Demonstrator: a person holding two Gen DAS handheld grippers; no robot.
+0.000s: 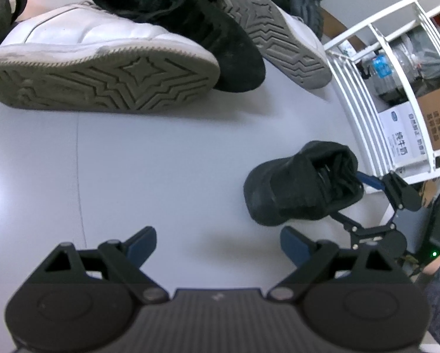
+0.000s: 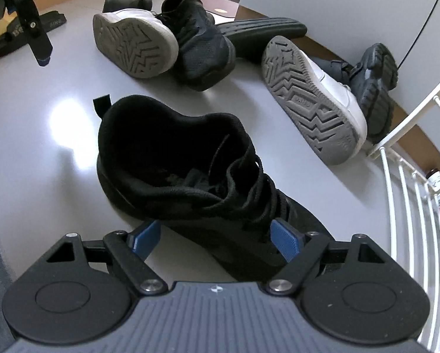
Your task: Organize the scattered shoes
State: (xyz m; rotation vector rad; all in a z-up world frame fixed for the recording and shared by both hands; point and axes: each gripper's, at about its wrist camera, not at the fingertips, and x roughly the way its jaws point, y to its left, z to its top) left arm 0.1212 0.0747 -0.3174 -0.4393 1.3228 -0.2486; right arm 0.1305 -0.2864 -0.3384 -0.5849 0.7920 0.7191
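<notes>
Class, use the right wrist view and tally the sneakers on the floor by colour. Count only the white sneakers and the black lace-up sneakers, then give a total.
White sneakers: 2
Black lace-up sneakers: 2
Total: 4

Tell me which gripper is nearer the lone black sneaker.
Right. The right gripper straddles the black sneaker, jaws open around it; the left gripper hovers apart over bare floor.
</notes>
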